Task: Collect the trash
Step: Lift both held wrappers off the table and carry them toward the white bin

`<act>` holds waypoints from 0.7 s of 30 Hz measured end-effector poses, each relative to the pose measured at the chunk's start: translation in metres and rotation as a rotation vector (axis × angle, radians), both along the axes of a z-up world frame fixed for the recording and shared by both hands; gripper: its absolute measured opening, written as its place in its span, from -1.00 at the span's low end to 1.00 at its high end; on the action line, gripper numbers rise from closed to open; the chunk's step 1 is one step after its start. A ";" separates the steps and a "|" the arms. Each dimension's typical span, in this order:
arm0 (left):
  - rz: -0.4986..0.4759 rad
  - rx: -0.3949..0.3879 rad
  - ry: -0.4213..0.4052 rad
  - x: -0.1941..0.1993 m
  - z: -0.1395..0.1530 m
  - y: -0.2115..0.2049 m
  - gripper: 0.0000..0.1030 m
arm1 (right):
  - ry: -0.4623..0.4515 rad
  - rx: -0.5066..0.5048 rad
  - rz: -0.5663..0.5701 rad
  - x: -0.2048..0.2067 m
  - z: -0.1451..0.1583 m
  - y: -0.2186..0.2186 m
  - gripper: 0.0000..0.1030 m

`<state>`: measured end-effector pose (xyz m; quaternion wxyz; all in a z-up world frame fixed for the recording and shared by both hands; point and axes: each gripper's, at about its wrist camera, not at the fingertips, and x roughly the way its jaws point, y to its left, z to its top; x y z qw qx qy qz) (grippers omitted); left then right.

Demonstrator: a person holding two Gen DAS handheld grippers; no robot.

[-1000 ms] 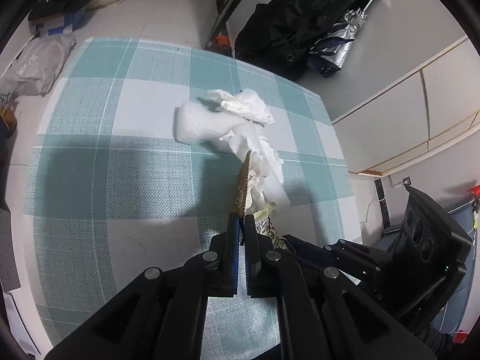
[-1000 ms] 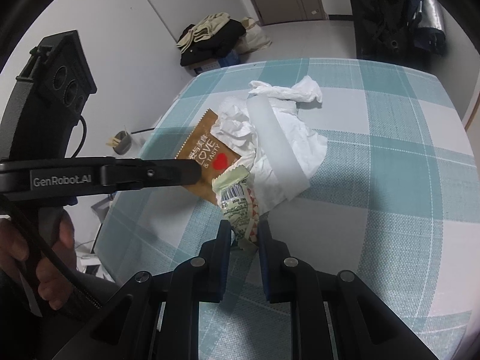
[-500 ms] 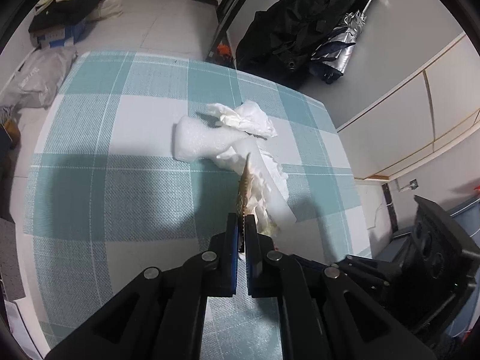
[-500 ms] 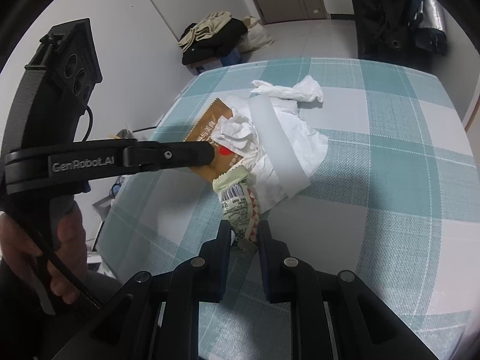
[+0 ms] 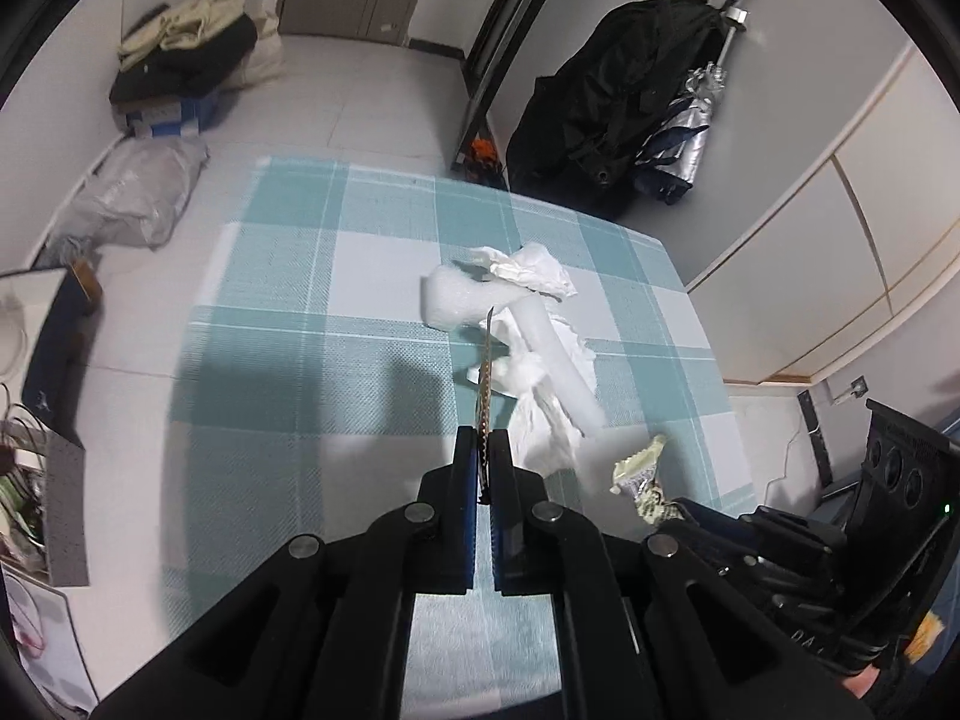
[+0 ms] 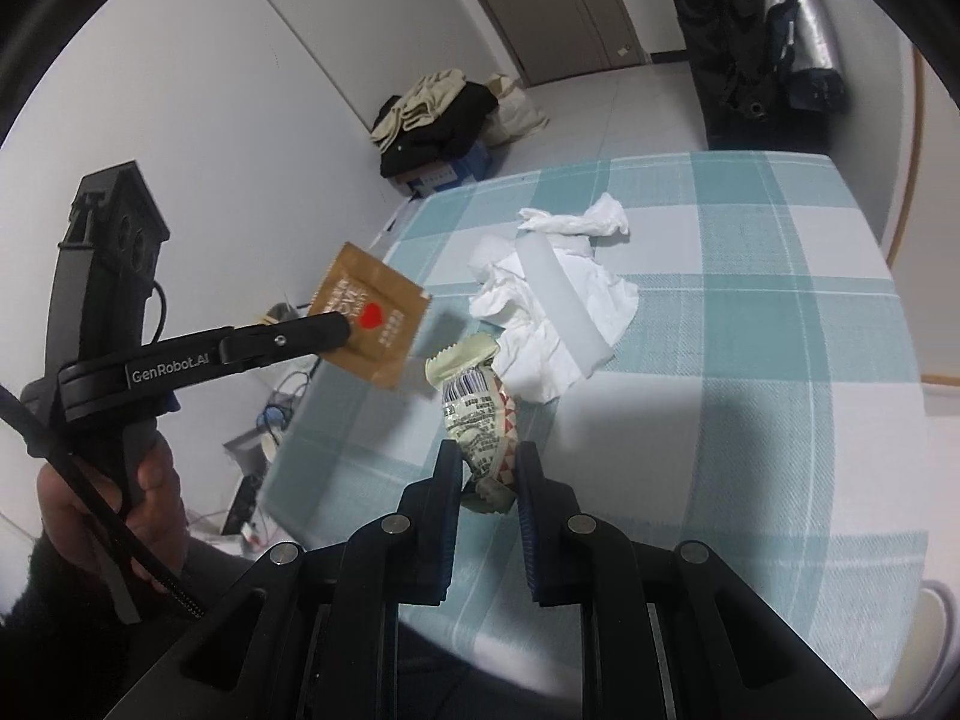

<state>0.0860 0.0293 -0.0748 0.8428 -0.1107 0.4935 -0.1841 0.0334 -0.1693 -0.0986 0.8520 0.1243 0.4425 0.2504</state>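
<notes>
My left gripper is shut on a flat brown wrapper, seen edge-on here and lifted off the table. The right wrist view shows that brown wrapper, with a red heart, in the left gripper above the table's left edge. My right gripper is shut on a crumpled pale green snack wrapper with a barcode, also held in the air; the same snack wrapper shows at lower right in the left wrist view. A heap of white tissue and a translucent strip lies on the checked cloth.
The table has a teal and white checked cloth. On the floor beyond are a pile of clothes on a box and a grey plastic bag. A black bag and a folded umbrella hang on the wall. A person's hand holds the left gripper.
Both grippers have risen and pulled back from the heap, each with its wrapper. The brown wrapper and the snack wrapper now hang clear of the tissue, which stays on the cloth.
</notes>
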 end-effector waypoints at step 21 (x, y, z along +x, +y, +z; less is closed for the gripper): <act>0.021 0.054 -0.266 -0.090 0.066 -0.028 -1.00 | -0.196 0.104 -0.108 -0.074 0.078 -0.058 -0.67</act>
